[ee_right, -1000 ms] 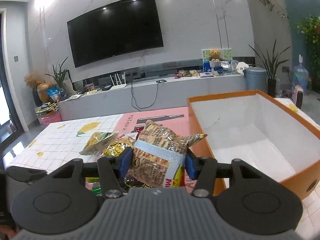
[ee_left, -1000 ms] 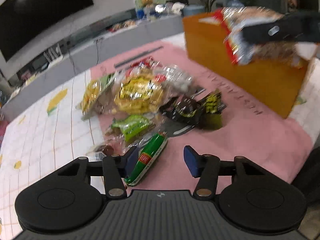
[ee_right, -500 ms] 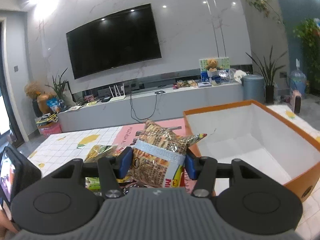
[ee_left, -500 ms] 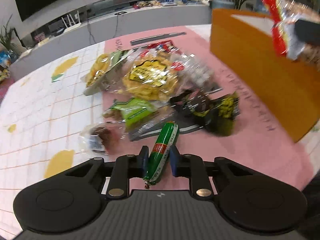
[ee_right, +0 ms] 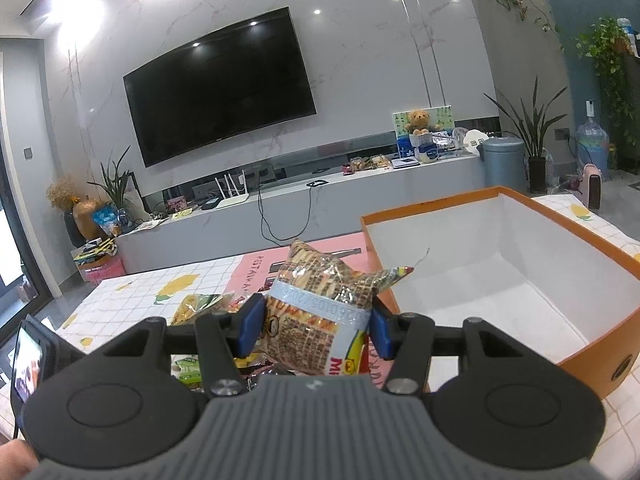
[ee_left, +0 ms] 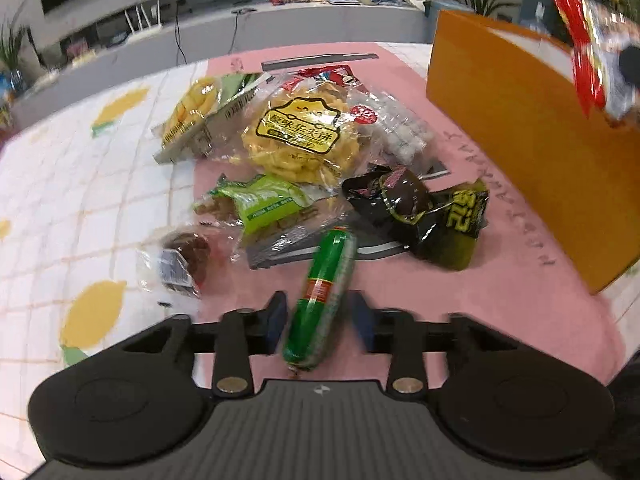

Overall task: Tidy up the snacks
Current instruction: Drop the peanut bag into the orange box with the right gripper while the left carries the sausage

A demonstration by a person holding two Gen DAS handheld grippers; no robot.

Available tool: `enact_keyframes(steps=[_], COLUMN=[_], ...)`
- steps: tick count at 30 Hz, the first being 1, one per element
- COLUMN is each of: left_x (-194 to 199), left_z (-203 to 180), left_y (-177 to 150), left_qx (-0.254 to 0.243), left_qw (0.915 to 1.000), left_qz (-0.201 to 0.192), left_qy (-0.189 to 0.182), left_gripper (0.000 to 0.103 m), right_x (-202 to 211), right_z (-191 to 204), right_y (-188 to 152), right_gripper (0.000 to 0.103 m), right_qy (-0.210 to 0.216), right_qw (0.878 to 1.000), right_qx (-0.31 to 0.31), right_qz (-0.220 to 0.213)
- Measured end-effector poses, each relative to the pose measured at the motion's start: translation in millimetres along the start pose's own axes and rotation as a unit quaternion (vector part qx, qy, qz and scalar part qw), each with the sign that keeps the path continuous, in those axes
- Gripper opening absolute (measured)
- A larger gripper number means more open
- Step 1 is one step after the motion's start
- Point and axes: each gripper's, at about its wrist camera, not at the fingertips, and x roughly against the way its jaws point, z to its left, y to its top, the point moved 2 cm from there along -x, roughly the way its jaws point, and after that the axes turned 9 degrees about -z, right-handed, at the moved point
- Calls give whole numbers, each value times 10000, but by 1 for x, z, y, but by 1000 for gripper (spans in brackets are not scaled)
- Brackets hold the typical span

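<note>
**Mia:** What could you not see well by the left gripper (ee_left: pixel 318 316)?

**Ben:** The near end of the green sausage (ee_left: pixel 320 300) ran down almost to the tool's black body. I could not tell if it lay flat on the pink mat (ee_left: pixel 440 300). The picture was smeary there too.

**Mia:** Was the tool squeezing it?

**Ben:** No. The jaws were opening. The sausage was between the two blue pads, with a thin gap on each side.

**Mia:** And the right gripper (ee_right: pixel 316 326)?

**Ben:** It was clamped tight on a crinkly snack bag (ee_right: pixel 320 312). The pads pushed in on both sides. The bottom of the bag was hidden behind the tool. It hung in the air just beside the near corner of the orange box (ee_right: pixel 600 344).

**Mia:** What was past the sausage?

**Ben:** A heap of snacks on the mat. A light green packet (ee_left: pixel 264 204) and a black packet (ee_left: pixel 420 212) were closest. Behind them was a big yellow biscuit bag (ee_left: pixel 300 132). A clear wrapper (ee_left: pixel 180 260) on the left had something brown in it, too blurry to name.

**Mia:** Anything in the box?

**Ben:** I saw only white walls and floor, but its near part was cut off.
</note>
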Motion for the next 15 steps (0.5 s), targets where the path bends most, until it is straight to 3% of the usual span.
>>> enact_keyframes(steps=[9,15], left_x=[11,50], left_z=[-9,-9], left_y=[1,17], left_qx=[-88,501], left_qw=[9999,9966], left_qz=[-23,-346], left_qy=[-122,-549], left_gripper=[25,25], right_x=[5,9], right_z=[-5,-15], right_y=[1,24], right_gripper=[53,53], right_qy=[-125,-88], right_qw=[9999,9991], right_qx=[-45,261], right_qz=[-93,-333])
